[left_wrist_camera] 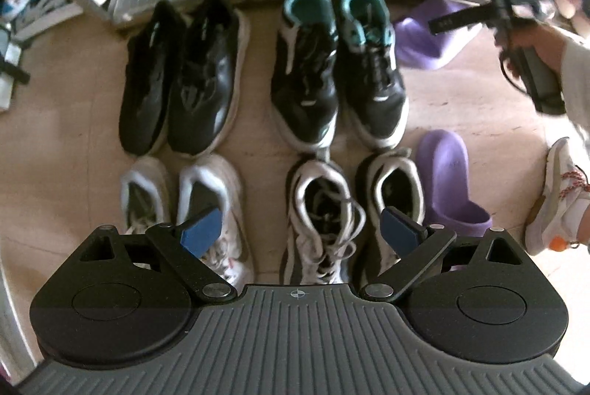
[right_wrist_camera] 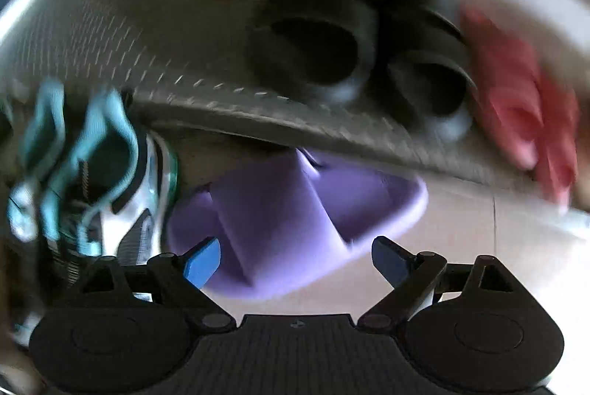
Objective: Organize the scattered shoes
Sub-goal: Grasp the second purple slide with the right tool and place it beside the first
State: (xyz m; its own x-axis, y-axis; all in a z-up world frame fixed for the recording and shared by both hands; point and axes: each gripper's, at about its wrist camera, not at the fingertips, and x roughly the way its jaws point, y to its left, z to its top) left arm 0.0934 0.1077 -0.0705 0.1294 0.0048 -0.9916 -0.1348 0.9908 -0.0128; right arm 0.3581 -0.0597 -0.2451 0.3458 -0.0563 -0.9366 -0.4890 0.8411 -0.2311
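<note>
Ahead of your wide-open, empty right gripper, the purple slide could skid under the metal platform if nudged.

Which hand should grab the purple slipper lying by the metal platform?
The right gripper: its open jaws point straight at that purple slipper close ahead. The left gripper hangs open over the white sneakers, farther off.

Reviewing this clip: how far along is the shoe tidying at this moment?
Mostly done: four pairs stand side by side in two rows, the black pair, teal-lined pair, white pair and grey-white pair. In hand: nothing gripped; the right tool is open, closing on a purple slide. Left: its mate lies apart beside the front row. The left tool hangs open.
</note>
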